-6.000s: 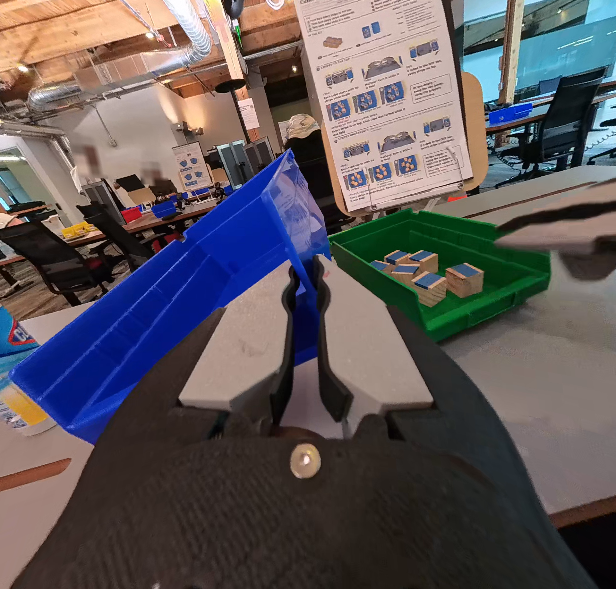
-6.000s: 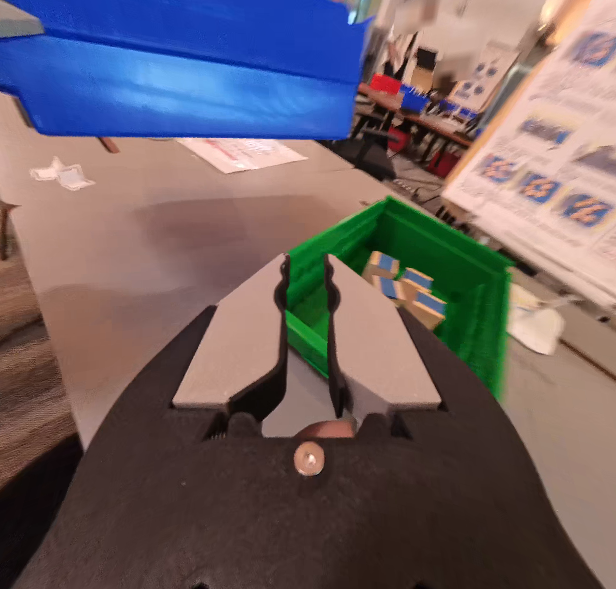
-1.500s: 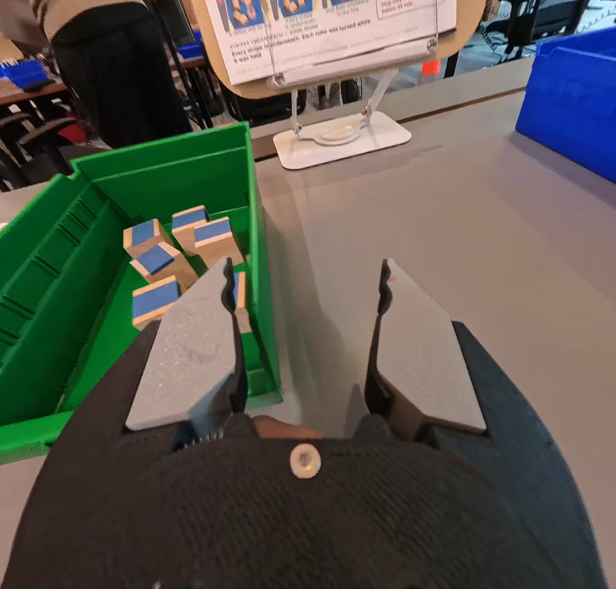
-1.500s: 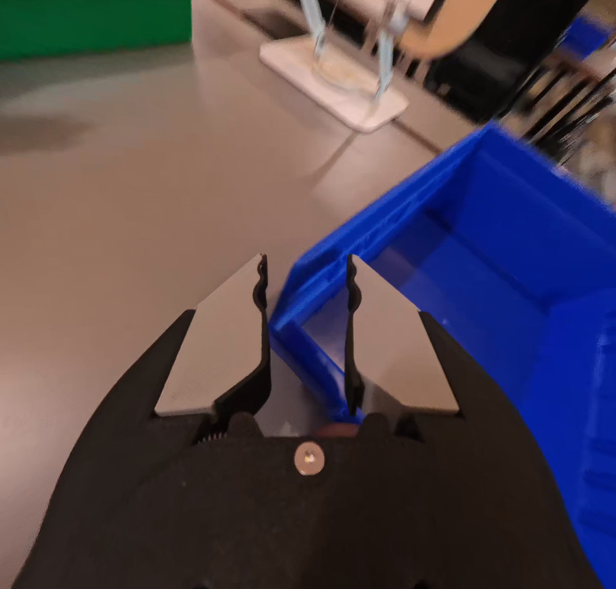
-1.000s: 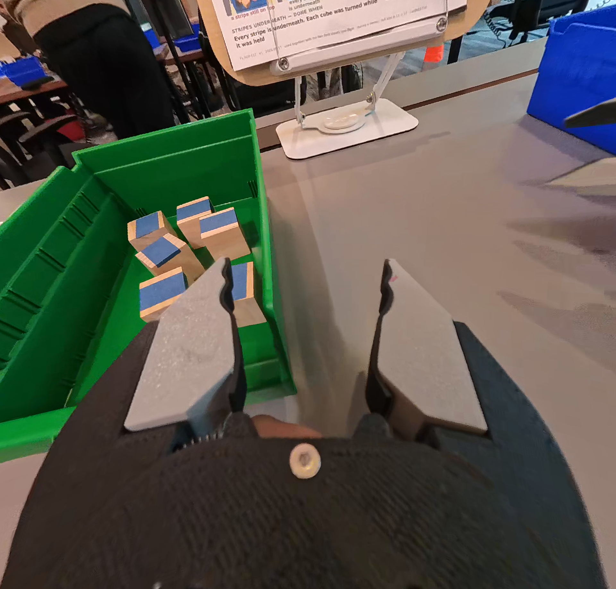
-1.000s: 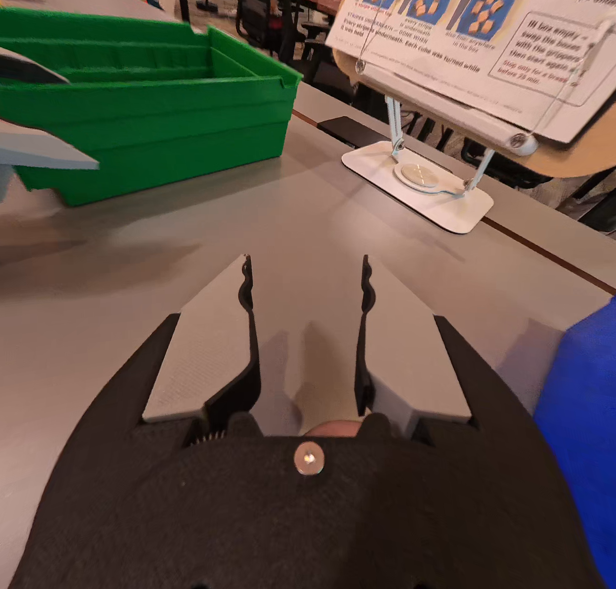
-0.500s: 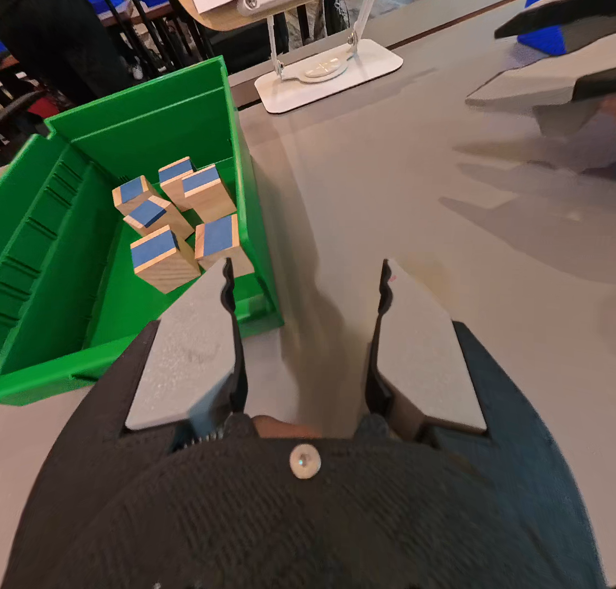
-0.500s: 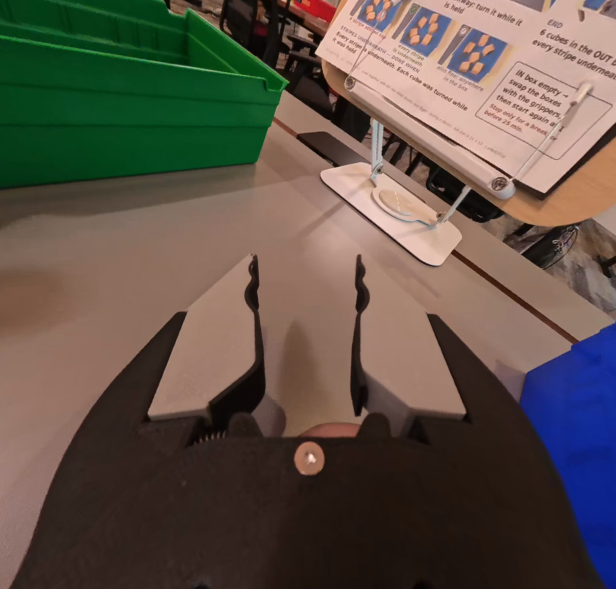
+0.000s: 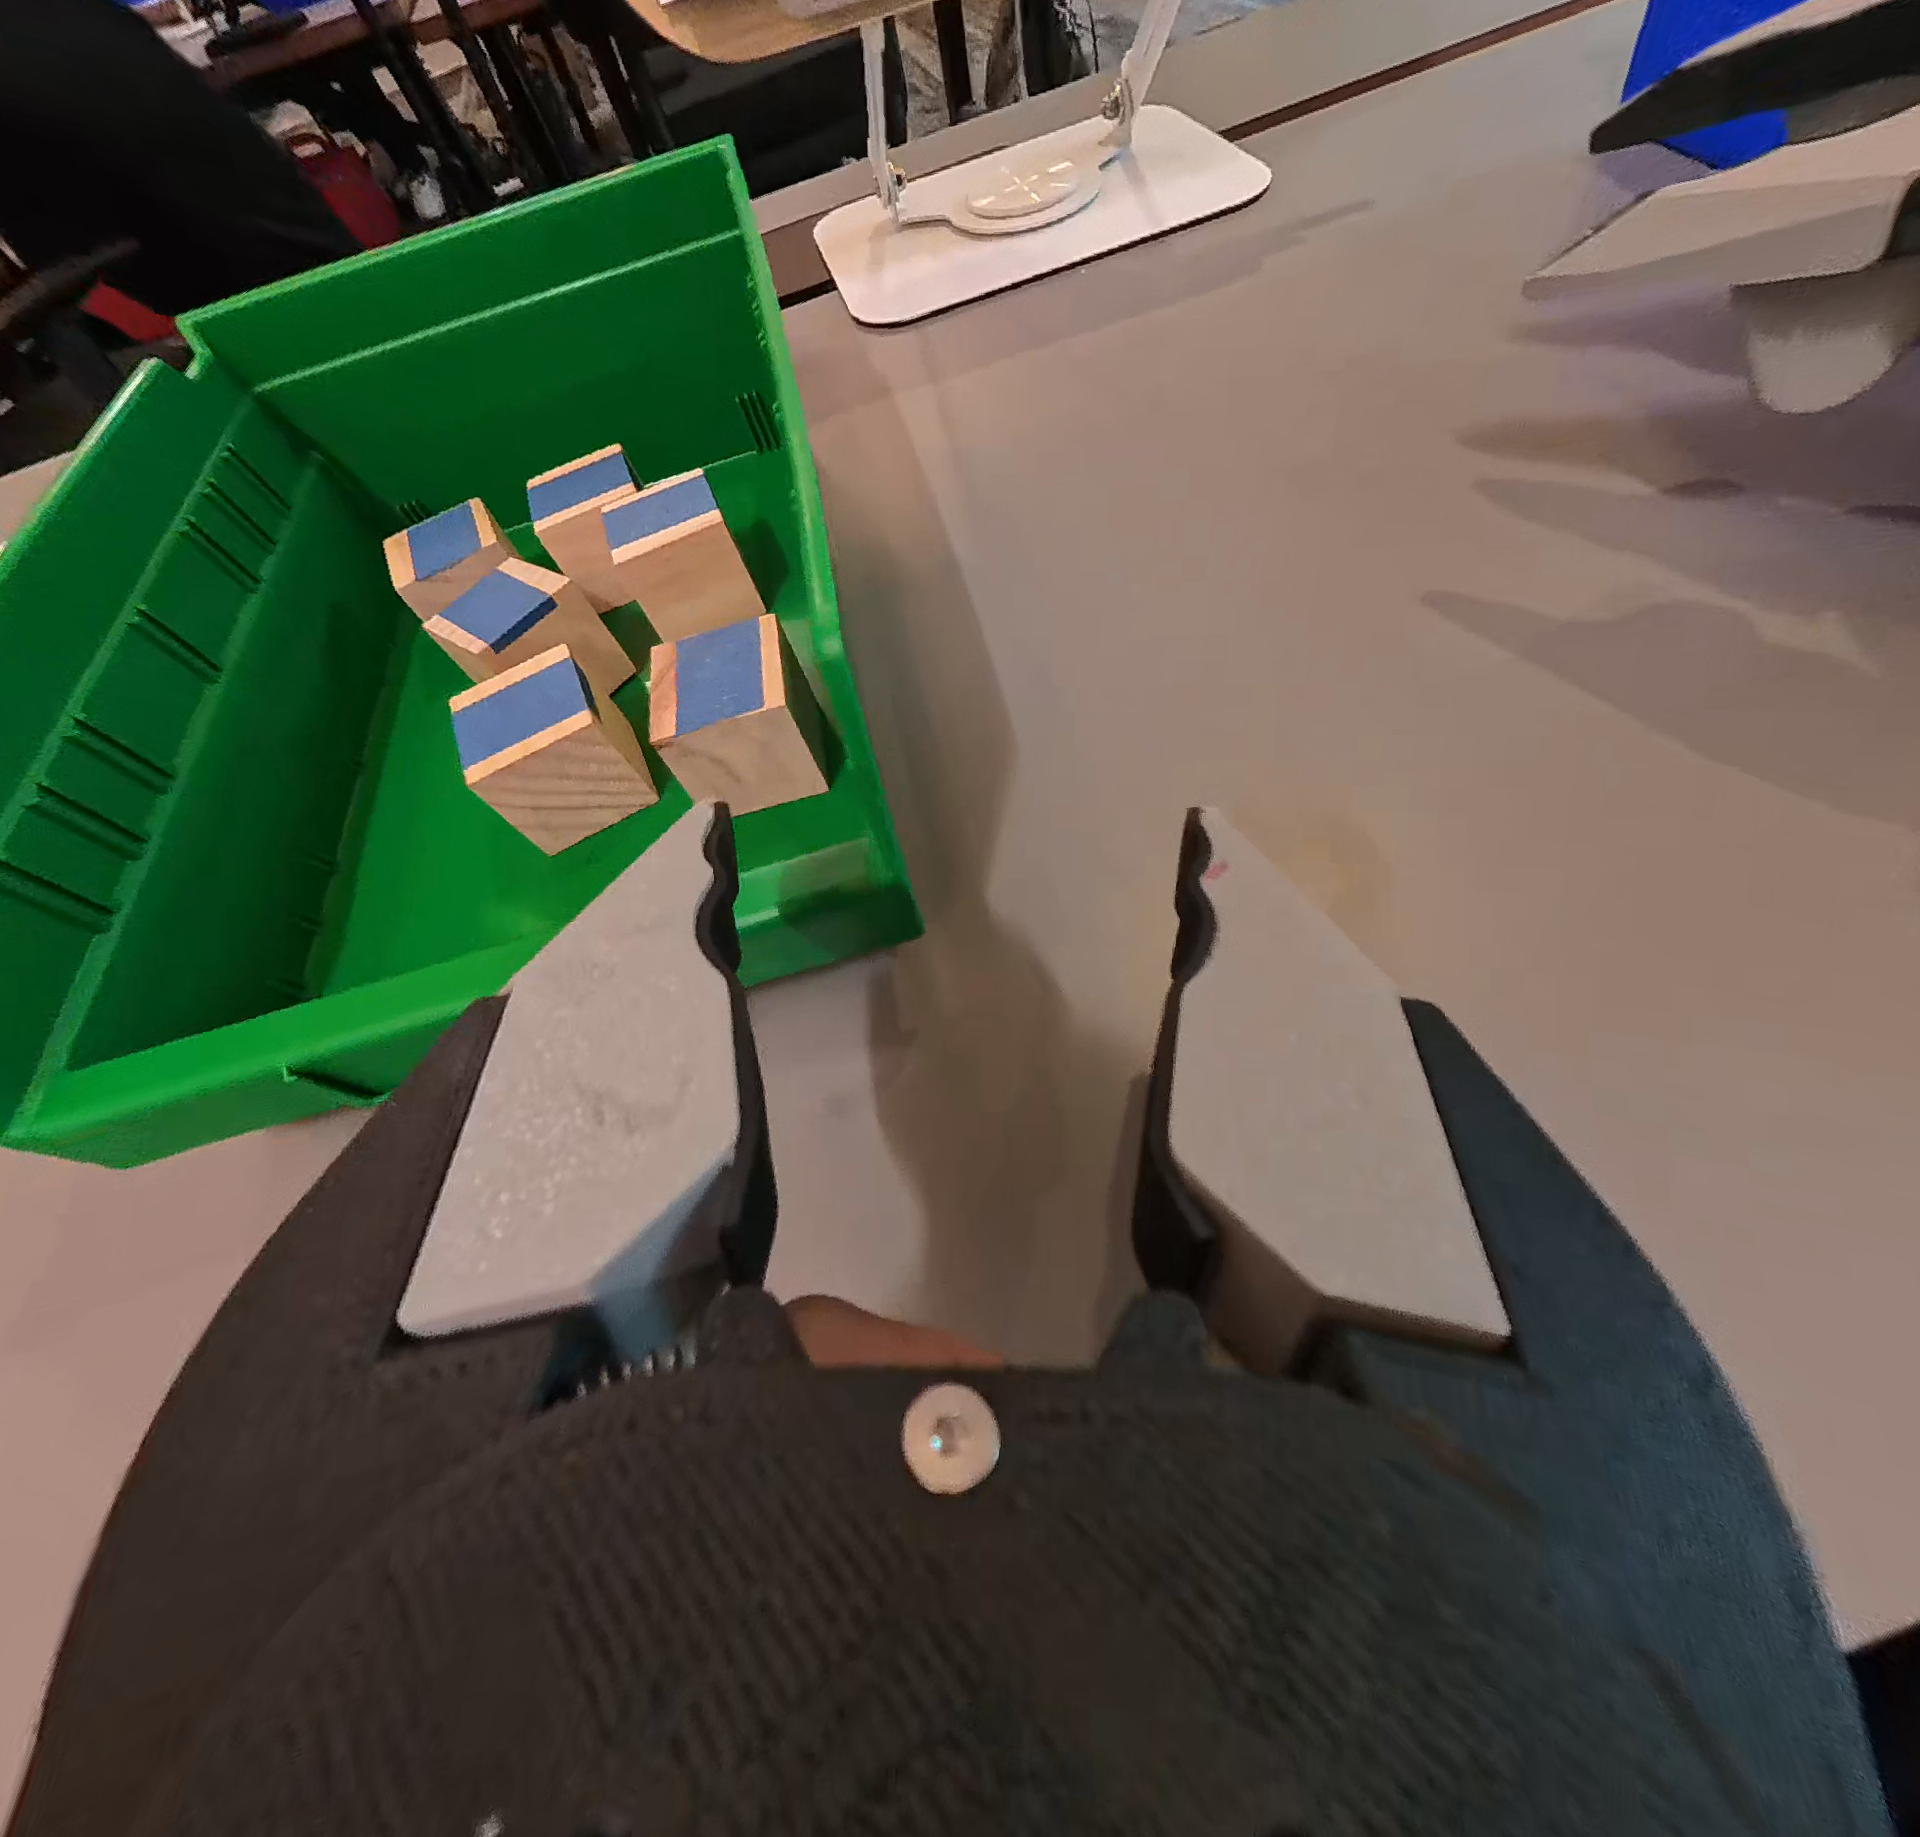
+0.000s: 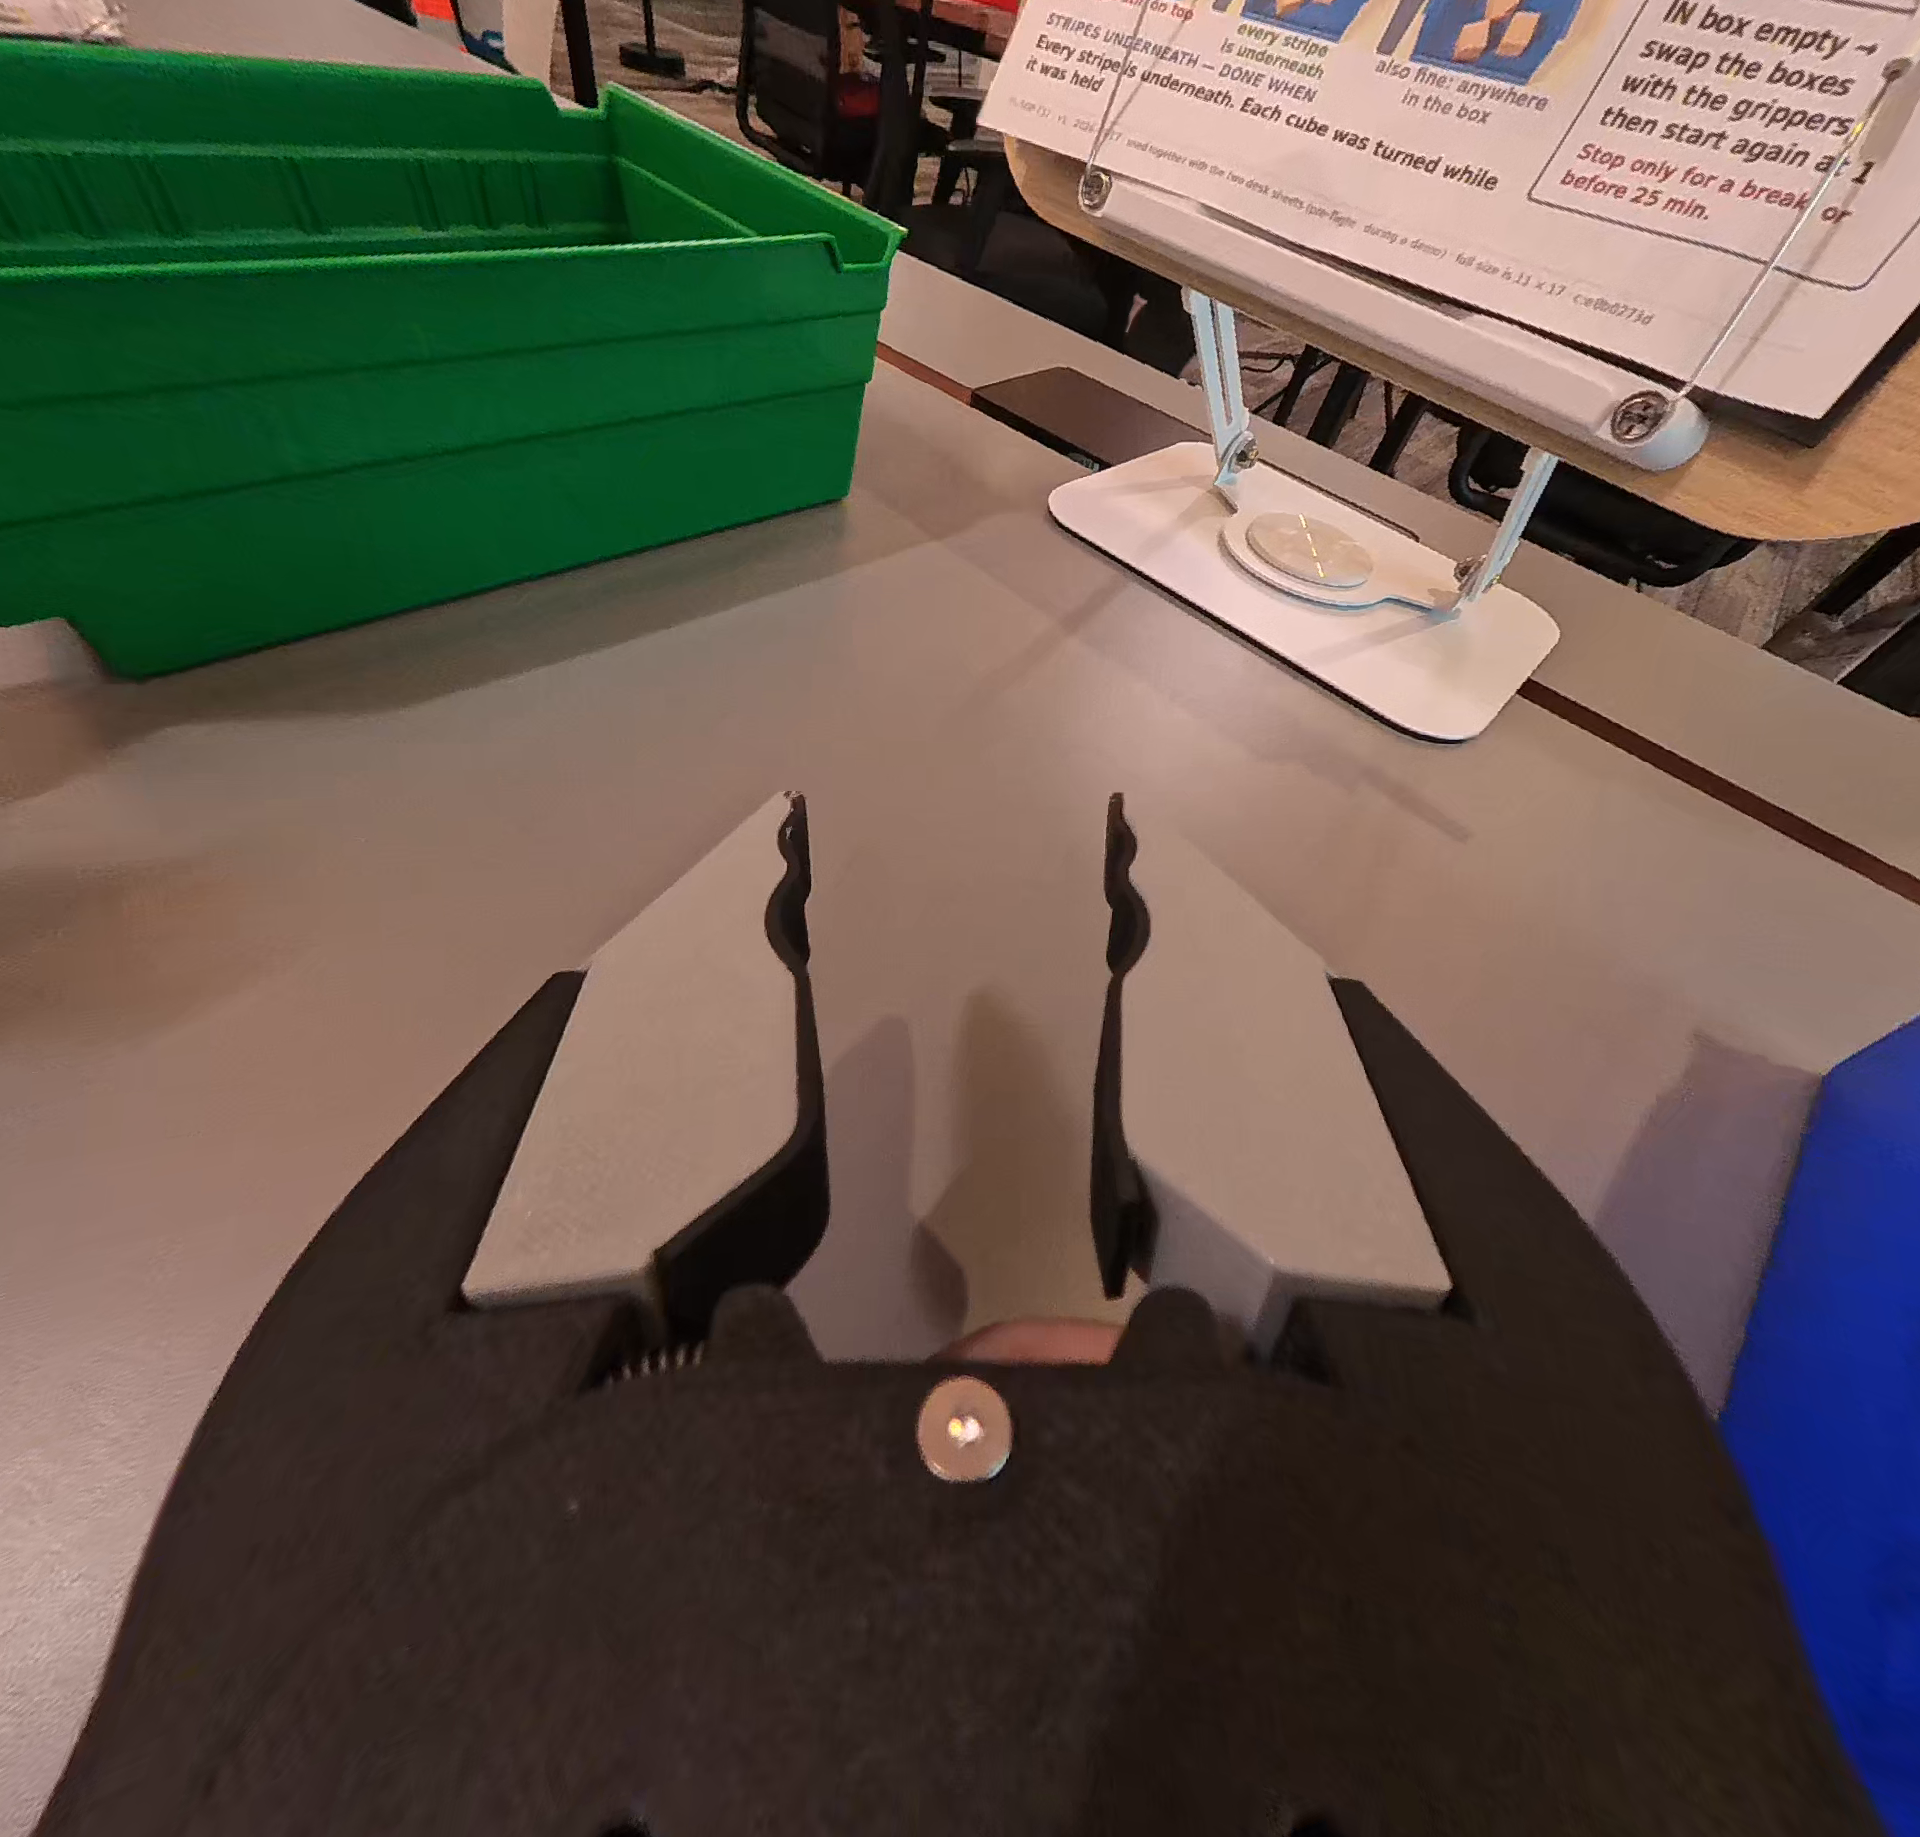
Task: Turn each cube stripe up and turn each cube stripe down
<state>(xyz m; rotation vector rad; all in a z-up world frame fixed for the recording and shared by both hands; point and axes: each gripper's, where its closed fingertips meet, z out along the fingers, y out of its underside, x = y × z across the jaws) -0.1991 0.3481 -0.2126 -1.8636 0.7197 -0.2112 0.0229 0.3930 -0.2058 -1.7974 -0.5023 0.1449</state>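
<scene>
You had both hand-held grippers empty and hovering over bare desk [image 9: 1299, 644], nothing picked yet.

Left hand-held gripper [image 9: 951, 831]: jaws spread wide, nothing between them. It sat just beside the near right corner of the green bin [image 9: 831, 644], left fingertip overlapping the bin's front lip in the left wrist view. Probably staged there so a short swing left and down gets you to the cubes.

Cubes [image 9: 603, 644]: six wooden ones, all in the green bin, bunched toward its right wall, every one blue stripe up. So none read as flipped from here. The front-right cube [image 9: 727, 727] sat nearest your fingers, close against the wall. My guess is that wall leaves little room for a finger on that side; the front-left cube [image 9: 545, 748] looked more open around it.

Right hand-held gripper [image 10: 954, 811]: jaws also apart, narrower than the left, holding nothing. It sat low over the desk near the blue bin [image 10: 1829, 1372] at your right edge, likely parked to receive a handover or the drop. Inside of the blue bin wasn't visible.

White stand [image 10: 1309, 582] with the instruction sheet stood at the back, well clear of both.
</scene>
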